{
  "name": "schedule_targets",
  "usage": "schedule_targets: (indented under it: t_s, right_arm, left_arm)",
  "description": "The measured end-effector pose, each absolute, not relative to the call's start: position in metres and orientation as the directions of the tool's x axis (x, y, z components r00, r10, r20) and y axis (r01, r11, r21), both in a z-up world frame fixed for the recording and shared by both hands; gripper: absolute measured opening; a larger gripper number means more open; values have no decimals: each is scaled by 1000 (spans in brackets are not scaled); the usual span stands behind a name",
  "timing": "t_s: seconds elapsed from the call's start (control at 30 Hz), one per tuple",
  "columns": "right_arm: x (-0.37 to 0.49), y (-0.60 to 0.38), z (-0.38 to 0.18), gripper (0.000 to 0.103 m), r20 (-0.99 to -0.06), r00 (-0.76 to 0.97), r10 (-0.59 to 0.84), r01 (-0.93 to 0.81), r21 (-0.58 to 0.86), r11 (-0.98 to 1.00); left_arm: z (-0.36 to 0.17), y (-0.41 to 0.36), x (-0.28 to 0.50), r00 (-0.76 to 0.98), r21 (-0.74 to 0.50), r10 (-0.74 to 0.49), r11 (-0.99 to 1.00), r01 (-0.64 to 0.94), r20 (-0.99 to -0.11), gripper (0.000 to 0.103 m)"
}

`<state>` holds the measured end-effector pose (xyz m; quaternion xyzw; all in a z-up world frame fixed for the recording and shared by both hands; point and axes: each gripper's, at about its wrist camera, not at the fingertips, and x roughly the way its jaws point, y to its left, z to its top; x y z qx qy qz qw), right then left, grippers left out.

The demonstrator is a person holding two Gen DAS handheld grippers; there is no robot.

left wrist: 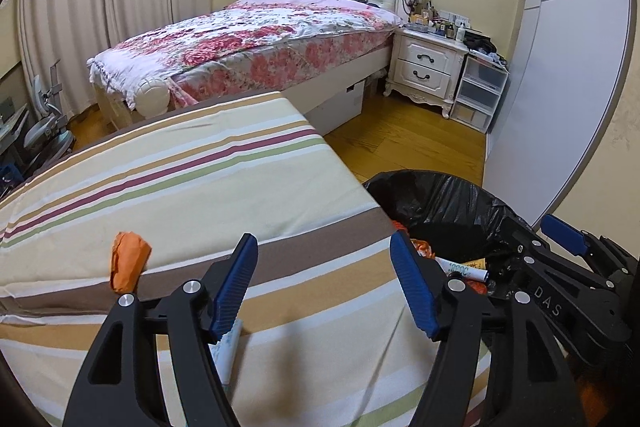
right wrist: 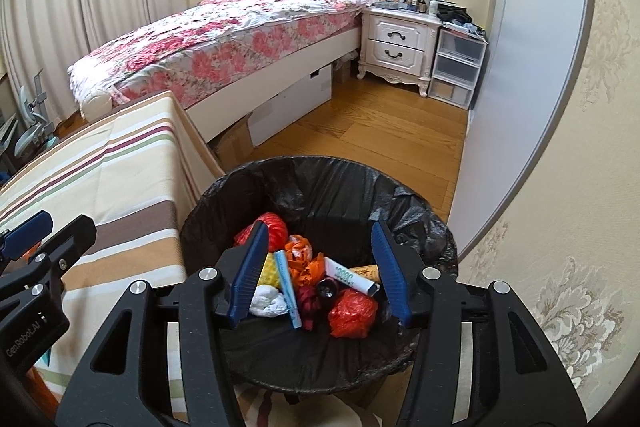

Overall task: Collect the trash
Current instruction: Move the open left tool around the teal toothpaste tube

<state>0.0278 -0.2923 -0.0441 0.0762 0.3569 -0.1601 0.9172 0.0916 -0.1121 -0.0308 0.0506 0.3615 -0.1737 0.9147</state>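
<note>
A crumpled orange wrapper [left wrist: 129, 261] lies on the striped bed cover [left wrist: 200, 187], left of my left gripper [left wrist: 324, 279], which is open and empty above the cover. A white paper item [left wrist: 228, 351] lies under its left finger. My right gripper [right wrist: 320, 267] is open and empty, hovering over the black-lined trash bin [right wrist: 320, 187]. The bin holds several pieces: red and orange bags [right wrist: 352, 311], a white wad [right wrist: 266, 301], a blue-white tube [right wrist: 288, 291], a white tube [right wrist: 352, 277]. The bin [left wrist: 440, 203] and right gripper [left wrist: 568, 267] show in the left wrist view.
The striped surface's edge [right wrist: 176, 187] abuts the bin. Beyond are a floral bed [right wrist: 240, 35], a cardboard box [right wrist: 236, 143], a white nightstand [right wrist: 396, 47], plastic drawers [right wrist: 456, 67], a wardrobe door [right wrist: 520, 87] on the right and wood floor [right wrist: 360, 135].
</note>
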Motion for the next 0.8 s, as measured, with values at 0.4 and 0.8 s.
schedule_targets:
  t_s: [0.4,0.8]
  right_arm:
    - [26,-242,-45,52,-686,715,-137,211,25,977]
    - [27,-214,-45,53,-693,714,-98,147,12,989]
  left_arm:
    - [-47,-51,69,681,2,-156,974,225,-715,67]
    - [-64,-40,66,620,-15,-174,967,253,-765,30]
